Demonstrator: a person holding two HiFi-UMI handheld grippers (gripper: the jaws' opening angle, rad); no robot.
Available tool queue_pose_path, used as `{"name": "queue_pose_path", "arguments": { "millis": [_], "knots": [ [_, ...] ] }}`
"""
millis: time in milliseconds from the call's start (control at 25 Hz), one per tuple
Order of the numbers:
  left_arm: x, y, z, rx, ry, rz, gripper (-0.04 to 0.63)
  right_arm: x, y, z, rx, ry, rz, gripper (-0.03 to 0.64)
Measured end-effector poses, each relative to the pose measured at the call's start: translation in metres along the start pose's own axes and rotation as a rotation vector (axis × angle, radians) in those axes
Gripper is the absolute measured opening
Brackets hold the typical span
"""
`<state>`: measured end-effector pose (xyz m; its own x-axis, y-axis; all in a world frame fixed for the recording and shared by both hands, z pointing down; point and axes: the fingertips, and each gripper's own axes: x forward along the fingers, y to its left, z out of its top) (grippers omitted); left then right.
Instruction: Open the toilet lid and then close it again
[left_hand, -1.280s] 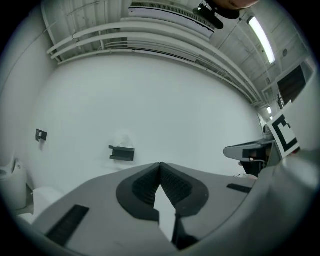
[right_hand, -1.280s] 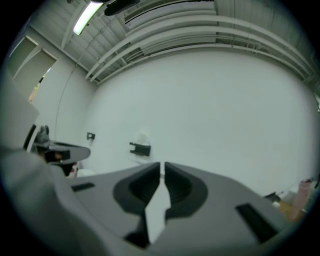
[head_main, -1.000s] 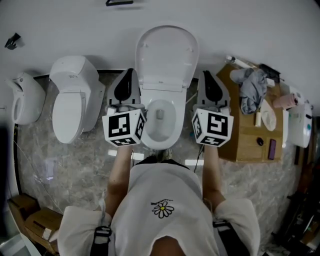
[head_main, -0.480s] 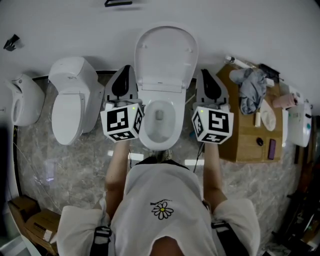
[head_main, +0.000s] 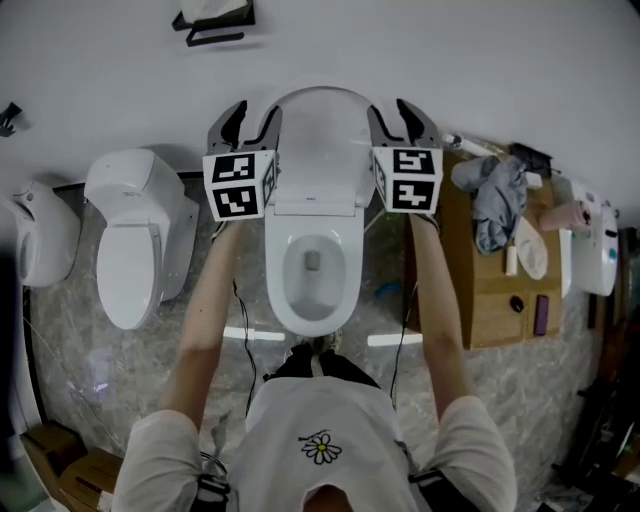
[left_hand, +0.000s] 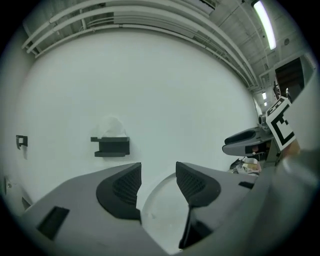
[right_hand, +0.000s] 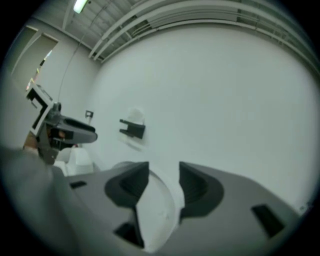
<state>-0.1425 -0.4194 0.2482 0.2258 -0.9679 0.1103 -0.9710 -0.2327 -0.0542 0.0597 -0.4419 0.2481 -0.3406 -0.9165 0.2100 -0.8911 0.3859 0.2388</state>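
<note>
The white toilet (head_main: 312, 262) stands in the middle with its bowl uncovered. Its lid (head_main: 318, 140) is raised upright against the white wall. My left gripper (head_main: 250, 120) is at the lid's upper left edge and my right gripper (head_main: 397, 118) at its upper right edge. Both have just been opening their jaws, and each now straddles the lid's rim without clamping it. The left gripper (left_hand: 158, 172) shows the curved rim (left_hand: 161, 205) between its pads. The right gripper (right_hand: 164, 172) shows the rim (right_hand: 157, 212) in its gap as well.
A second toilet (head_main: 135, 235) with its lid down stands to the left, and another white fixture (head_main: 40, 235) beyond it. A wooden cabinet (head_main: 495, 290) with a grey cloth (head_main: 492, 195) and small items is at the right. A black wall shelf (head_main: 212, 22) hangs above.
Both grippers moved forward from beside the bowl to the upper edges of the raised lid. Their jaws went from shut to open. The lid stays upright.
</note>
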Motion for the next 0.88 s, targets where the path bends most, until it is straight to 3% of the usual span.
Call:
{"name": "queue_pose_path", "arguments": {
  "millis": [280,520,680,880],
  "knots": [
    [0.091,0.012,-0.076,-0.041,0.228,-0.020,0.244,0.092,-0.005,-0.069,-0.023,0.239,0.065,0.225],
    [0.125,0.008,-0.100,-0.020,0.312,-0.042,0.245,0.120,-0.006,-0.104,-0.093,0.323,0.042,0.225],
    [0.136,0.013,-0.103,0.029,0.317,-0.009,0.214,0.128,-0.008,-0.108,-0.104,0.345,0.019,0.221],
    [0.139,0.011,-0.109,0.062,0.331,0.002,0.132,0.133,-0.016,-0.114,-0.147,0.372,-0.044,0.096]
  ]
}}
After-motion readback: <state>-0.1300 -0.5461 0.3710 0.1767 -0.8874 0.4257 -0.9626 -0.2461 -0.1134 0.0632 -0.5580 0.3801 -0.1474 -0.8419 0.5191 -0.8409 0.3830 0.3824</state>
